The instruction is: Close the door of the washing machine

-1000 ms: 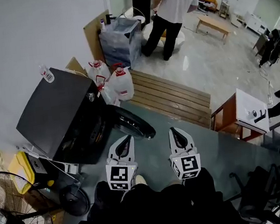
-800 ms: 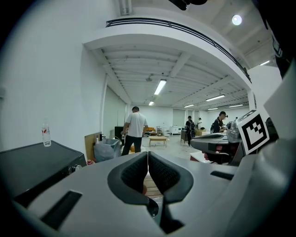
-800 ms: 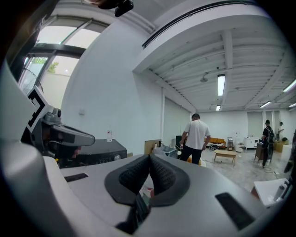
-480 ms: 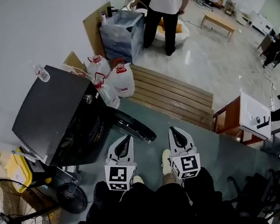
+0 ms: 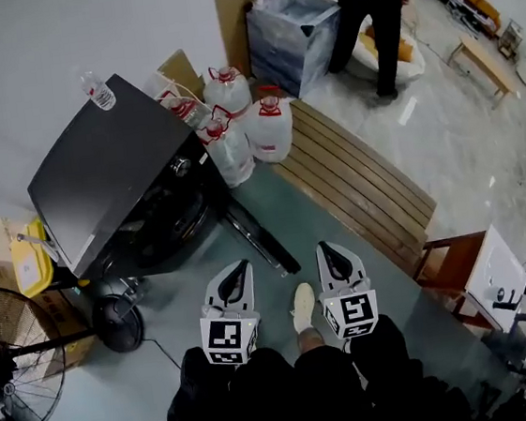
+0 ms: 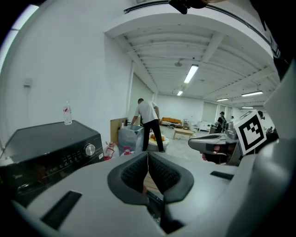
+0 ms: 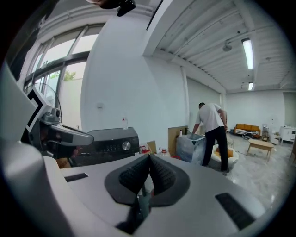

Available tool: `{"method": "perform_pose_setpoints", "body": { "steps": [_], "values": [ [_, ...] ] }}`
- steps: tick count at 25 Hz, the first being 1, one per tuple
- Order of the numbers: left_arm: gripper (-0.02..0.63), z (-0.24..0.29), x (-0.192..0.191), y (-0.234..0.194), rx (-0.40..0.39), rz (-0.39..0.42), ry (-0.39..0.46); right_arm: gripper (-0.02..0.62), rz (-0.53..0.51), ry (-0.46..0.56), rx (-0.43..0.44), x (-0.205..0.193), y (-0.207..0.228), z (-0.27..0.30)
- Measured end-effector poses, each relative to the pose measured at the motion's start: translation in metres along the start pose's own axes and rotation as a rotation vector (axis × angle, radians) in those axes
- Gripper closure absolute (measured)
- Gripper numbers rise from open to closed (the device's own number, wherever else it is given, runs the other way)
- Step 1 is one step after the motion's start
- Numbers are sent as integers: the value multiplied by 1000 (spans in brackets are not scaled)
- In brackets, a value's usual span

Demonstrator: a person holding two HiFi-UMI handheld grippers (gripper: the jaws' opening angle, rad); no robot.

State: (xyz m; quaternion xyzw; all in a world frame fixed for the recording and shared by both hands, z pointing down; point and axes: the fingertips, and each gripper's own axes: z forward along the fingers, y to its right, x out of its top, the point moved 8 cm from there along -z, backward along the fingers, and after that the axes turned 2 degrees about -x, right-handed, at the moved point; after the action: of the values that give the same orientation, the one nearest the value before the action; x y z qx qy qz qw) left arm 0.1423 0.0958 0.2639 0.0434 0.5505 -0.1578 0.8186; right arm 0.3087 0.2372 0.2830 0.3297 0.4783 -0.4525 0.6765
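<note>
Door (image 5: 261, 238) stood open on the washer (image 5: 114, 189), at 1 o'clock from the left gripper (image 5: 239, 270). Left and right gripper (image 5: 327, 250) jaws were both clenched and empty. The door would best be pushed near its free edge until latched. The grey floor (image 5: 374, 277) carried a pallet (image 5: 364, 188) at 1 o'clock and jugs (image 5: 268, 129) at 12.

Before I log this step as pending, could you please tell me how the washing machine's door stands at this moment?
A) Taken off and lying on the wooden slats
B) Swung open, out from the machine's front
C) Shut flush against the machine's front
B: in the head view the door stands swung out from the front of the washing machine, reaching over the floor towards the person.
</note>
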Motion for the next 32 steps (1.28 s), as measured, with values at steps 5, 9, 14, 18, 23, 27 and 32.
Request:
{"method": "perform_pose_setpoints", "body": {
  "steps": [5, 9, 14, 18, 23, 27, 32],
  "values": [
    [580, 27, -34, -1, 126, -62, -48, 578, -11, -81, 152, -40, 13, 44],
    [580, 37, -64, -3, 197, -113, -79, 578, -14, -131, 243, -73, 13, 67],
    [581, 40, -108, 5, 266, -173, -147, 578, -35, -215, 340, -122, 11, 82],
    [580, 61, -150, -1, 268, -180, -172, 578, -56, -248, 362, -168, 10, 104],
    [581, 73, -200, 5, 262, -247, -210, 578, -64, -322, 383, -220, 9, 108],
    [580, 81, -228, 3, 268, -279, -226, 578, -98, -369, 391, -255, 5, 112],
    [581, 79, -249, -1, 283, -316, -228, 397, -112, -403, 431, -280, -4, 120]
  ]
}}
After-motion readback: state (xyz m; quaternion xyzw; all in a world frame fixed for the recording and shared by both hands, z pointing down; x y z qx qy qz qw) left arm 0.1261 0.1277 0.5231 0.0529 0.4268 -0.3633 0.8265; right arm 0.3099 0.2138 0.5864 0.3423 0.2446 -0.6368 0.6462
